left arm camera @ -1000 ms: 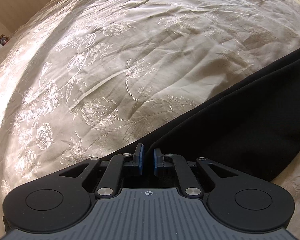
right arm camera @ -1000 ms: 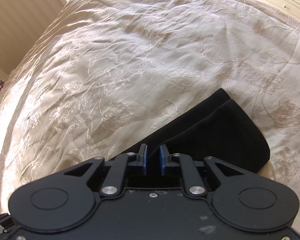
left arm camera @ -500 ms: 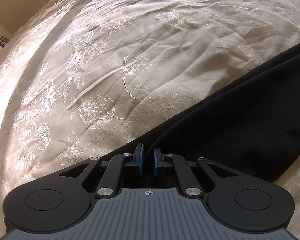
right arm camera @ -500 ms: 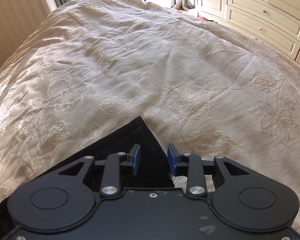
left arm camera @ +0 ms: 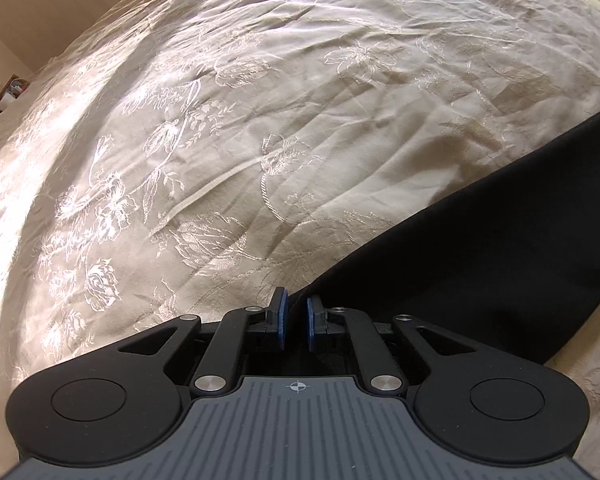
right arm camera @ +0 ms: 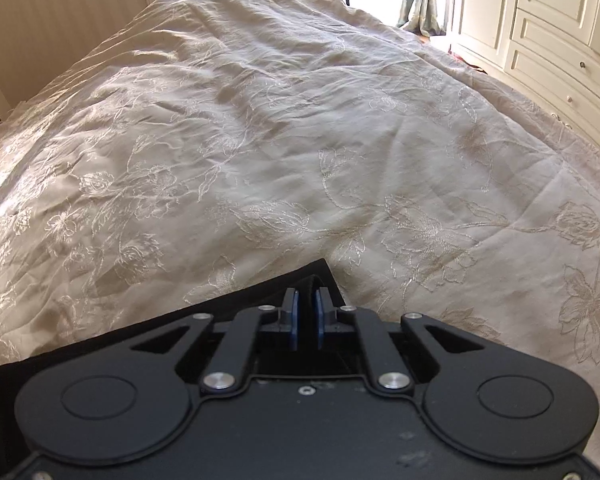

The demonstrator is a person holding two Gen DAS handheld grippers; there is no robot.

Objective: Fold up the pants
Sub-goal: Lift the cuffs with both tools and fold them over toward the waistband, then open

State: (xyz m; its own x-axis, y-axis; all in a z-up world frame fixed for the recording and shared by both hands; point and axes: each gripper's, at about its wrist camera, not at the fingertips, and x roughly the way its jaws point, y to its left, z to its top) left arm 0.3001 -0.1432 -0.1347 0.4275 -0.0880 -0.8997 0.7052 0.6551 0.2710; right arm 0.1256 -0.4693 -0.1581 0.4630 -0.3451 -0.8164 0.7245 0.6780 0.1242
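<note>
Left gripper (left arm camera: 294, 322): clenched at the pants' near edge; cloth almost certainly pinched between the blue pads, though the black fabric hides the contact.

Right gripper (right arm camera: 305, 318): jaws have just been closing, now drawn in on a corner of the pants, black cloth standing between the pads.

Pants (left arm camera: 480, 260): black, heavy-looking fabric, lying flat on the bedspread. In the left wrist view they run from the fingertips toward 2 o'clock, out to the frame edge. In the right wrist view only a pointed corner (right arm camera: 312, 270) shows, just at 12 o'clock of the fingertips, with more cloth trailing off toward 8 o'clock.

Bedspread (left arm camera: 220, 140): cream, embroidered flowers, creased, sunlit at 9 o'clock.

Wardrobe (right arm camera: 560, 20): cream panelled doors and drawers, at 1 to 2 o'clock beyond the bed.

Step in hand, as judged: securing both ends of one edge before carrying it over. To do it well: confirm both layers are caught at the right corner, lift both grippers together, keep the edge taut between them, and lay it square on the opposite edge without dragging the bedspread.
</note>
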